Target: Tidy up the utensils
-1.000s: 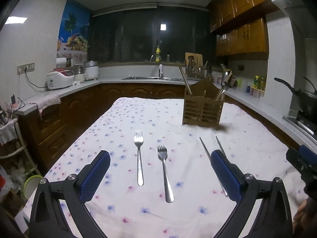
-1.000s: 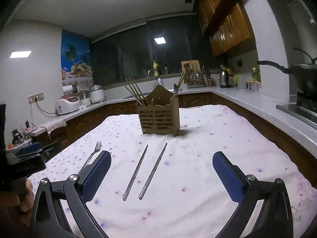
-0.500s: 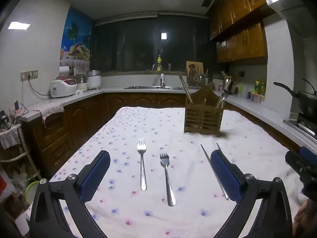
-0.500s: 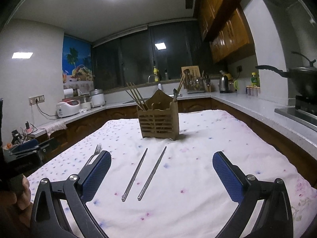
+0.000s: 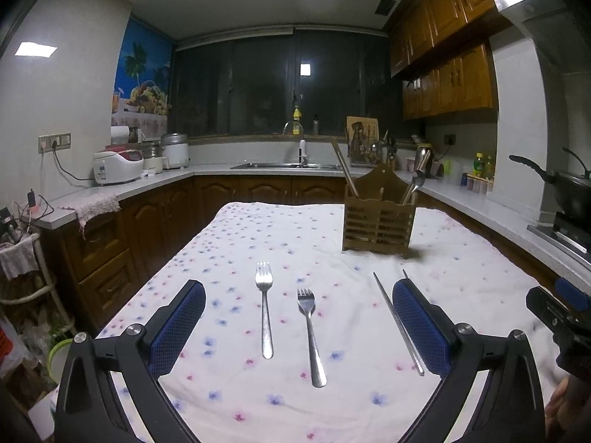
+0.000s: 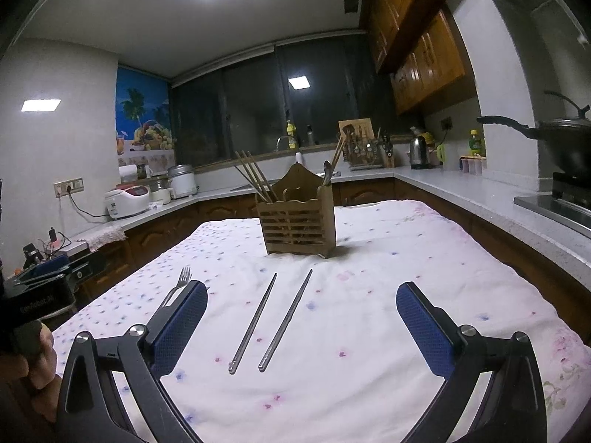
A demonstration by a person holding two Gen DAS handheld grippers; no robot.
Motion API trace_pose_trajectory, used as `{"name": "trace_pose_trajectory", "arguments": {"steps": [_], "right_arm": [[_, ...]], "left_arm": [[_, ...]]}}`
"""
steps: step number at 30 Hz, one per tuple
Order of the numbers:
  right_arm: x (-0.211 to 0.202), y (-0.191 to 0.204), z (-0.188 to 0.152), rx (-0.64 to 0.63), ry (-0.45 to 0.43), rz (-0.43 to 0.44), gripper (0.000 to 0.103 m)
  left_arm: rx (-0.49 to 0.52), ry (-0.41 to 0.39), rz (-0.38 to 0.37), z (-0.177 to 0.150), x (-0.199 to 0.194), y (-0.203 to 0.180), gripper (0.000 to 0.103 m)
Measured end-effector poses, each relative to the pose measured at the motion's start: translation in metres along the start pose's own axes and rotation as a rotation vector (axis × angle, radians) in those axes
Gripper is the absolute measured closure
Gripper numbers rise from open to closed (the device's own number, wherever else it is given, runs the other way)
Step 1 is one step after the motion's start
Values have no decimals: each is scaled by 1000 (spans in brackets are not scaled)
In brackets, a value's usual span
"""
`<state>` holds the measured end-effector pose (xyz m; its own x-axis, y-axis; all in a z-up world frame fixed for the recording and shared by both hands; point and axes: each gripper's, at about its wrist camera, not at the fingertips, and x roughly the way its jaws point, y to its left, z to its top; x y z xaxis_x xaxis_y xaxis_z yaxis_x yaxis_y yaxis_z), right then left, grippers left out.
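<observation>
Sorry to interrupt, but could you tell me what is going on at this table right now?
A person is tidying utensils with a handheld claw in each hand. Both the left claw and the right claw are open and hold nothing. Two forks and a pair of metal chopsticks lie loose on the flowered tablecloth. The wooden holder at the far end already has some chopsticks and a spoon standing in it.
</observation>
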<state>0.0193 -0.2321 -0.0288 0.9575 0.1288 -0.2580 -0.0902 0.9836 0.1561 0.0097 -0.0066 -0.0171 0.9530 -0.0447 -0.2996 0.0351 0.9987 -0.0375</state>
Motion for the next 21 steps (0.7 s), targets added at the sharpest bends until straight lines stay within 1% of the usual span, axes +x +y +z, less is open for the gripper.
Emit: {"name": "trace_pose_trajectory", "arguments": {"steps": [21], "right_arm": [[2, 5, 1, 1, -3, 6, 0]], "left_arm": [[27, -3, 0, 3, 0, -3, 1]]}}
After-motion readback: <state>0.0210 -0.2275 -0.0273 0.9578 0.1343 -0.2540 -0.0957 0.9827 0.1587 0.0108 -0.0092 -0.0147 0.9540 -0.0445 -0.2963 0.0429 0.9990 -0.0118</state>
